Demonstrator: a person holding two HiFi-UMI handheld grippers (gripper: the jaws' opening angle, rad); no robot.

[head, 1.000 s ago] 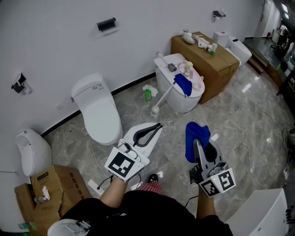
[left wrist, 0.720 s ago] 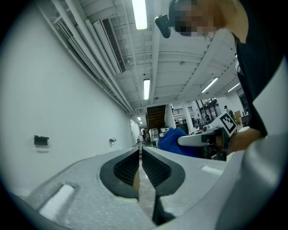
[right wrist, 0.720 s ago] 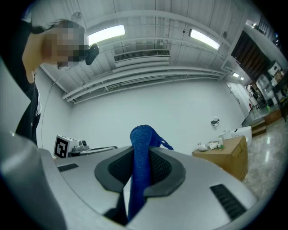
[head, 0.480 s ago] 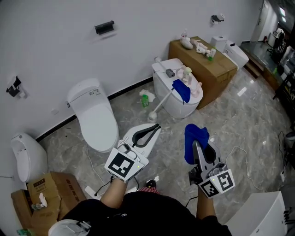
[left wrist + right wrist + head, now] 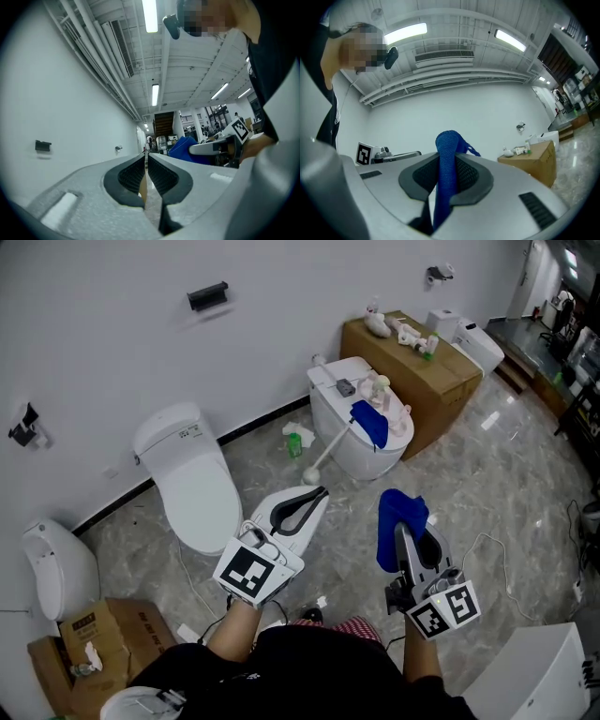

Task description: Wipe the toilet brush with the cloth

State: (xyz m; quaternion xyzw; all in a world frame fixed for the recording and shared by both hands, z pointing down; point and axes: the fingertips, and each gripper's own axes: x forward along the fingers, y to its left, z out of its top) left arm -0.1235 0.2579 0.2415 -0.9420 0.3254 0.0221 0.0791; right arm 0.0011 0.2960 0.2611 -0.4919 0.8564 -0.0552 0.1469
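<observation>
Right, nearest me are my two hands, each holding a white gripper out over the grey marble floor (image 5: 511,460). The left gripper (image 5: 322,493) has its jaws pressed together with nothing between them. The right gripper (image 5: 405,532) is clamped on a blue cloth (image 5: 397,514) of knitted-looking fabric, which stands up past the jaw tips and folds over at the top. The two grippers sit side by side, apart, both pointing towards the far wall.

Beyond them is the white long-handled toilet brush (image 5: 328,442). Its round head rests on the floor and its handle leans up against the rounded white toilet (image 5: 361,457) in the middle of the room. It is well apart from both grippers. A second blue cloth (image 5: 372,423) is draped over that toilet's top, just beside the upper end of the handle, with a few small items near it that I can't identify. A small green bottle (image 5: 295,441) stands on the floor by the brush head.

To the left is another white toilet with a closed lid (image 5: 192,484). Behind the middle toilet sits a brown cardboard box (image 5: 427,381) with small white objects on top. Furthest off is the plain white wall (image 5: 112,343), carrying a black holder (image 5: 208,294).
</observation>
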